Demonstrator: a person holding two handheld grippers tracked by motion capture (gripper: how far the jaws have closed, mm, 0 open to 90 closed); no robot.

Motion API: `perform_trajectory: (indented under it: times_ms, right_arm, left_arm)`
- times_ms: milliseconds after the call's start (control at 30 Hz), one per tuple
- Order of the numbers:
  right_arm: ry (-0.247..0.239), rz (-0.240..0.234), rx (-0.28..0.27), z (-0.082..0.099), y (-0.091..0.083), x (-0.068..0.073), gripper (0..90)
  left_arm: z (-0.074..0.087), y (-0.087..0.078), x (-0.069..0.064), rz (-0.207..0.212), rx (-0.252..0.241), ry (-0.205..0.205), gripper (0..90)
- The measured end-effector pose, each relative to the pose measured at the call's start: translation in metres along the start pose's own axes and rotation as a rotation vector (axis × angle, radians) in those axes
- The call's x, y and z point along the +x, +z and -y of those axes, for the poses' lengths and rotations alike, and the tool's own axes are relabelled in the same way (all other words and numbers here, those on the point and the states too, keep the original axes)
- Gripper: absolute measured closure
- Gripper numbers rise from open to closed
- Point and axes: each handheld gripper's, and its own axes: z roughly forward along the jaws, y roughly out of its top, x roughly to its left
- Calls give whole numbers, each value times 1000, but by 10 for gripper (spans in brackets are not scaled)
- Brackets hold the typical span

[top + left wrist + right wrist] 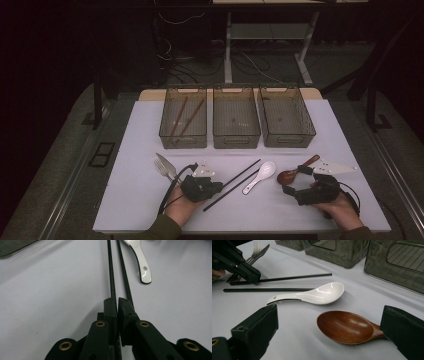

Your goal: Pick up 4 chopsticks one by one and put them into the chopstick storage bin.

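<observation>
White table (130, 150) seen from above, with bare surface along its left and right margins and in the strip between the bins and the utensils; the near edge lies just behind the two hands. Along the far edge stand three translucent grey bins side by side: the left bin (183, 135) holds a pair of brown chopsticks (182, 117), while the middle bin (236, 135) and right bin (289, 136) look empty. In front of the bins, from left to right, lie a metal fork and knife (164, 165) together, two black chopsticks (240, 175) running diagonally from near left to far right, a white ceramic spoon (260, 176) with its bowl toward the far side, and a wooden spoon (295, 172) with its handle pointing far right. The left gripper (216, 186) sits at the near ends of the black chopsticks (111, 277); in the left gripper view its jaws are pressed nearly together, pinching one chopstick between them, while the second chopstick lies just beside the right jaw on the table. The white ceramic spoon's handle (143, 266) lies just right of these sticks. The right gripper (292, 183) rests beside the wooden spoon (345, 326); in the right gripper view its jaws are spread wide, the glossy brown bowl lying between them and the handle passing behind the right jaw.
</observation>
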Motion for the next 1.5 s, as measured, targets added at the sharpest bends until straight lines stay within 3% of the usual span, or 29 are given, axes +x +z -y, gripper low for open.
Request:
perform_trajectory:
  times_ms: [133, 400, 700, 1167, 1500]
  right_arm:
    - [-1, -1, 3, 0, 0, 0, 15]
    - [-4, 0, 5, 0, 0, 0, 15]
    - [-7, -2, 7, 0, 0, 0, 15]
    - [-8, -4, 5, 0, 1, 0, 15]
    - [-12, -8, 9, 0, 2, 1, 15]
  left_arm:
    - [-3, -6, 1, 21, -17, 29, 848]
    - [-6, -13, 3, 52, -26, 20, 849]
    - [-8, -21, 8, 57, -67, -10, 852]
    - [-9, -37, 19, 65, -105, -7, 851]
    - [-8, -55, 32, 37, -139, -14, 851]
